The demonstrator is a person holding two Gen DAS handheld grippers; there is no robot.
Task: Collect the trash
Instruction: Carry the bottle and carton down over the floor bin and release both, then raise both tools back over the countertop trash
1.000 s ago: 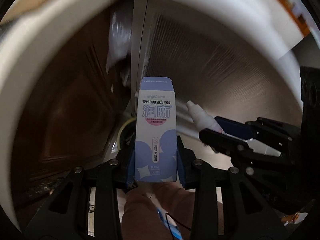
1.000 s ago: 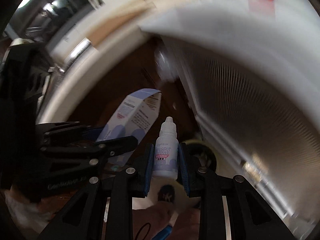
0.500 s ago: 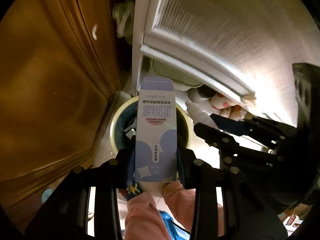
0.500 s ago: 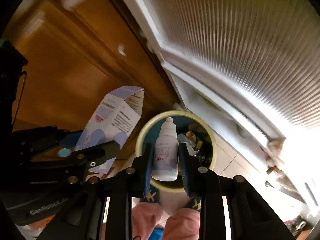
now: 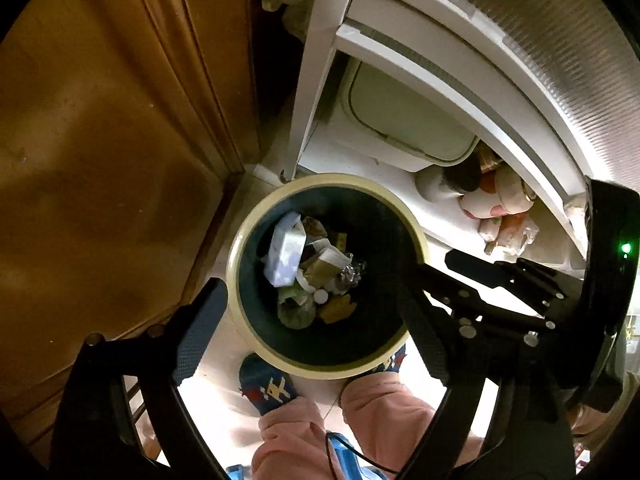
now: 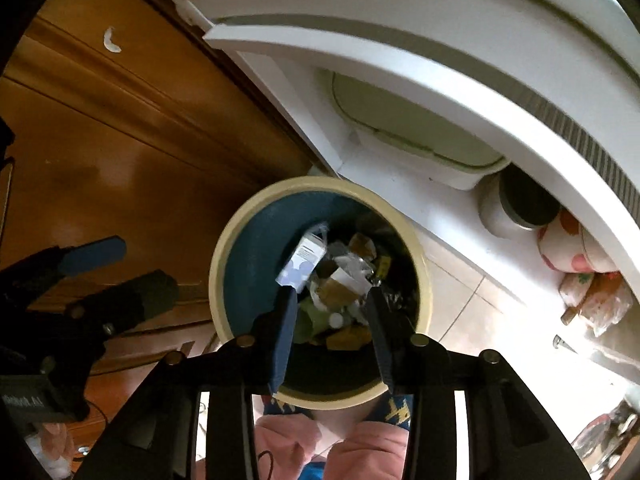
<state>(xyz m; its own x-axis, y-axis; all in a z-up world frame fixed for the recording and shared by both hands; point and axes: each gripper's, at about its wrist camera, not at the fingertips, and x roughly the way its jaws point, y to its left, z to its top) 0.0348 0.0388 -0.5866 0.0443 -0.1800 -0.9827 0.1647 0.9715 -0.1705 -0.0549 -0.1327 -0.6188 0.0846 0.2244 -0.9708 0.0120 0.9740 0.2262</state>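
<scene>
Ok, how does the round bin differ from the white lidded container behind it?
The round bin is open-topped; the white container has its pale lid shut. The round bin is circular with a cream rim and dark blue inside; the container is boxy with rounded corners. The round bin shows its trash, including a blue-and-white box; the container's contents are hidden. Both stand on the floor.

Both wrist cameras are looking steeply down from close above, sharing the round trash bin [image 5: 240, 236] [image 6: 424, 272] on the tiled floor [image 5: 224, 256] (wooden cabinet [image 5: 100, 140] at left); the right wrist view is sitting slightly nearer the rim.
</scene>
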